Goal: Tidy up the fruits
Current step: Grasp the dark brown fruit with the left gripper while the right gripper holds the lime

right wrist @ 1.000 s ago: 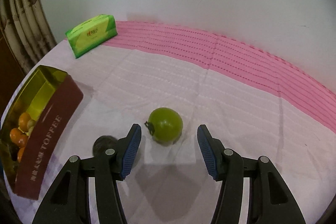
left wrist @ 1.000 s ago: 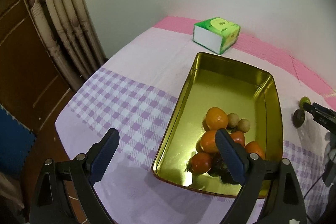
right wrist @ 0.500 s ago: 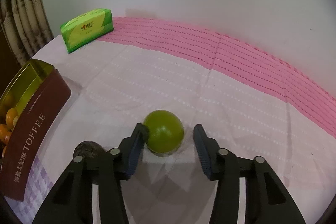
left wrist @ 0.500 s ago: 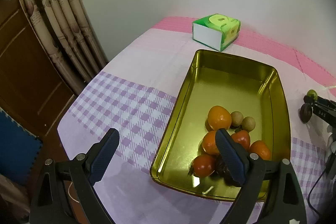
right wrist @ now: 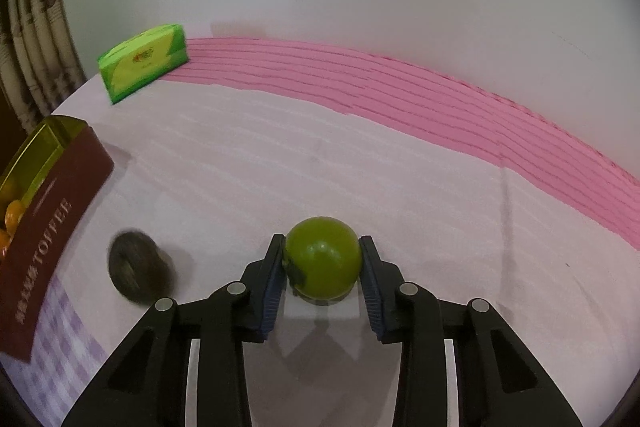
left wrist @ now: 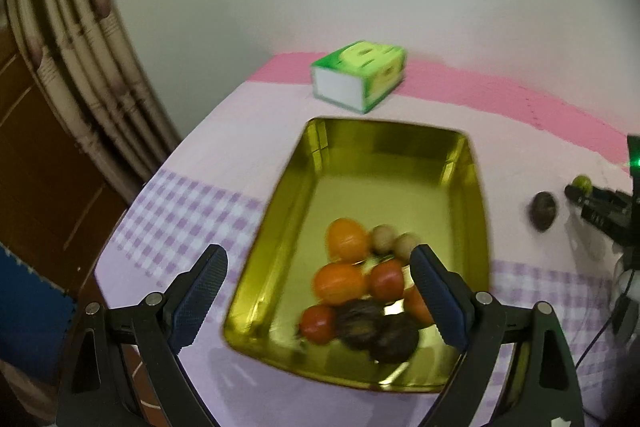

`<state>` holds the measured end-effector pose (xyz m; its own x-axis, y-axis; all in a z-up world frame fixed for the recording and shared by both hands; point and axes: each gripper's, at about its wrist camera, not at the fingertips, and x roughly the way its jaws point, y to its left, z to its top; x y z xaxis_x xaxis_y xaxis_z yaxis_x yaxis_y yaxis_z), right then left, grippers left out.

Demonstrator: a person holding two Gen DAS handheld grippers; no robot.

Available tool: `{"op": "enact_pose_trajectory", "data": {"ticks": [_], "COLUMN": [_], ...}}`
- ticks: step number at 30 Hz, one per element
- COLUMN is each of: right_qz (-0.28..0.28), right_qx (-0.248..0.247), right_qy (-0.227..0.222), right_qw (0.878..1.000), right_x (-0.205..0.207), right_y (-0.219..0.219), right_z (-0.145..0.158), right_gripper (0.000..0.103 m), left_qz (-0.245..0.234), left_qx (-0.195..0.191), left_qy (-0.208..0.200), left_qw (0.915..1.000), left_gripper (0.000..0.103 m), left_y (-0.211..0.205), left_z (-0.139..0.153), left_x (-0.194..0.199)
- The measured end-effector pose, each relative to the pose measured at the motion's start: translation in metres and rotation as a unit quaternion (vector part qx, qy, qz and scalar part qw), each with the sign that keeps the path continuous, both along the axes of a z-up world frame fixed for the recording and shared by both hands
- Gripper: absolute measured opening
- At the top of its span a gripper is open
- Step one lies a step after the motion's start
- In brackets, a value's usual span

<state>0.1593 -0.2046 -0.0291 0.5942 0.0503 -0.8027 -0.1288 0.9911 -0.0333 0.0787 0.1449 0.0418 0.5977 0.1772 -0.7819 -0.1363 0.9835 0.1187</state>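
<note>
The right tongs (right wrist: 322,267) are closing on the green fruit (right wrist: 323,263), and both blue pads (right wrist: 274,281) are already pressing on its two sides. The fruit is sitting on the pale worktop (right wrist: 360,167), over a small white square patch, and its short stem is pointing to the left pad. Just to the left of these tongs a dark round fruit (right wrist: 138,273) is lying free on the cloth, near the maroon outer wall of the gold tin (right wrist: 48,211), where the word TOFFEE is printed. A green tissue box (right wrist: 144,61) is standing farther back, beside the pink band of the cloth.

The left tongs (left wrist: 318,301) are standing wide open and are holding nothing; they are hovering over the near end of the gold tin (left wrist: 320,163). Inside the tin, at the near end, the fruits are lying together: orange ones (left wrist: 346,239), red ones (left wrist: 386,281), two small brown ones (left wrist: 382,243) and two dark ones (left wrist: 360,323). The far half of the tin is showing only bare gold metal. This view is a little blurred. At its right edge the right tongs (left wrist: 576,189) are appearing with the green fruit (left wrist: 582,182) between them, and the dark round fruit (left wrist: 542,213) is lying between them and the tin
</note>
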Motion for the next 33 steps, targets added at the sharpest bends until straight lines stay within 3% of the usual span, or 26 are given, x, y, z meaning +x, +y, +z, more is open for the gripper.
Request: {"op": "enact_pose_trajectory", "data": {"ticks": [7, 16, 25, 33], "right_qz": [-0.033, -0.055, -0.063, -0.064], "right_qx": [-0.013, -0.011, 0.004, 0.006], "right_qy": [-0.004, -0.003, -0.001, -0.001], "right_qw": [0.999, 0.998, 0.998, 0.998], "right_x": [-0.028, -0.054, -0.054, -0.056], "right_y": [-0.038, -0.072, -0.074, -0.077], "right_z": [0.002, 0.003, 0.003, 0.003], "right_gripper": [0.037, 0.037, 0.037, 0.037], "left_qz": [-0.065, -0.151, -0.156, -0.145], "left_qx": [-0.015, -0.039, -0.072, -0.083], "left_qy": [-0.001, 0.031, 0.075, 0.106], "left_qw": [0.9977, 0.9872, 0.9822, 0.9802], "left_gripper": [0.091, 0.091, 0.088, 0.068], "left_y": [-0.056, -0.135, -0.169, -0.183], "left_z": [0.005, -0.023, -0.053, -0.079], "left_x": [0.018, 0.045, 0.078, 0.104]}}
